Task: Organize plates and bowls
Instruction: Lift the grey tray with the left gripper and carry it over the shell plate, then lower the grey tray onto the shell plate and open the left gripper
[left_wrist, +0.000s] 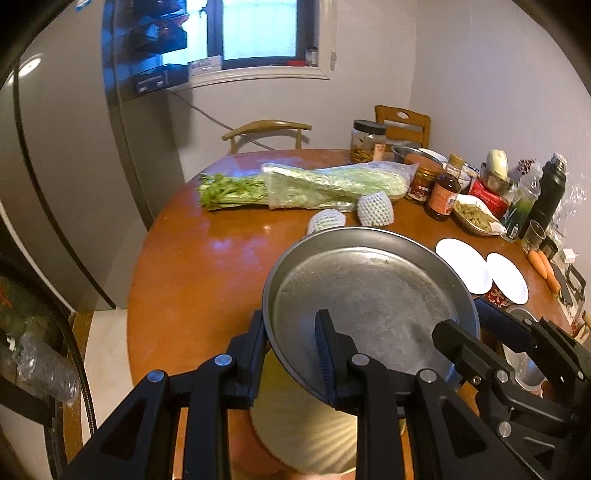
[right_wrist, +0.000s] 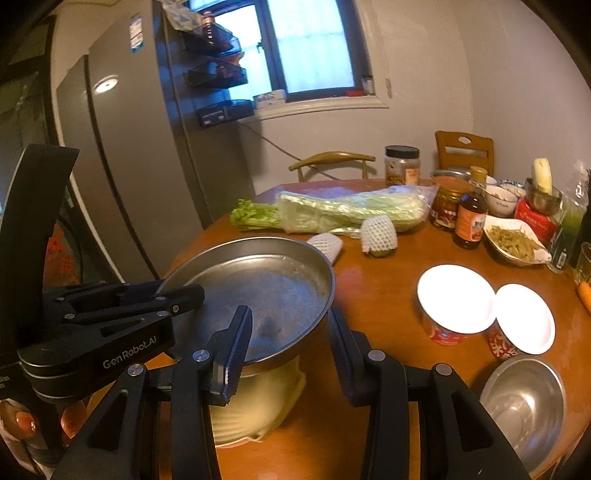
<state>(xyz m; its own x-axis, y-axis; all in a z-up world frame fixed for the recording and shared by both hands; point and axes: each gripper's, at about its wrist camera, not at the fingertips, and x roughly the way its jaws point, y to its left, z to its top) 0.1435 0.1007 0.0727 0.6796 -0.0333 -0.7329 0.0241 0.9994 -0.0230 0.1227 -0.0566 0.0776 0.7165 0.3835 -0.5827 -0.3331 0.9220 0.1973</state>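
Both hand-held grippers (left_wrist: 291, 354) (right_wrist: 290, 354) around metal plate (left_wrist: 369, 295) rim

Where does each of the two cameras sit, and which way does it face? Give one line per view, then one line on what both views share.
Left wrist view: rides on the left gripper, facing forward across the round table; its fingers clamp the near rim of the metal plate, and the right gripper enters from the right.
Right wrist view: rides on the right gripper, facing the same way, jaws open around the plate's right rim; the left gripper and painted fingernails show at left.
Shared: plate, celery, two white lidded cups, fridge, window.
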